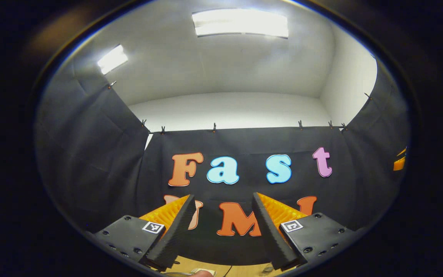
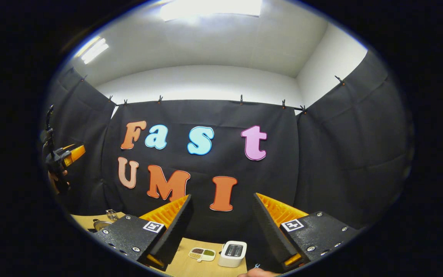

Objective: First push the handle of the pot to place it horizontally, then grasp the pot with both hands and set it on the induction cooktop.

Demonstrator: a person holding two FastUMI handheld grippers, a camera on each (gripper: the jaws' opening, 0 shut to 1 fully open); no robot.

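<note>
My left gripper (image 1: 223, 197) is open and held high, with nothing between its orange-and-black fingers (image 1: 175, 223); it faces the booth's black wall. My right gripper (image 2: 222, 196) is open too, also raised toward the wall and holding nothing. In the right gripper view the left gripper (image 2: 65, 156) hangs at the far left in a hand. Low on the left of that view, a bit of a round metal rim (image 2: 100, 224), possibly the pot, peeks out on the wooden table (image 2: 206, 269) behind my left finger; most of it is hidden.
A white toaster (image 2: 232, 254) and a small divided dish (image 2: 202, 254) stand on the table below my right gripper. A small glass object (image 2: 112, 213) sits near the metal rim. An orange part (image 1: 399, 161) shows at the left gripper view's right edge.
</note>
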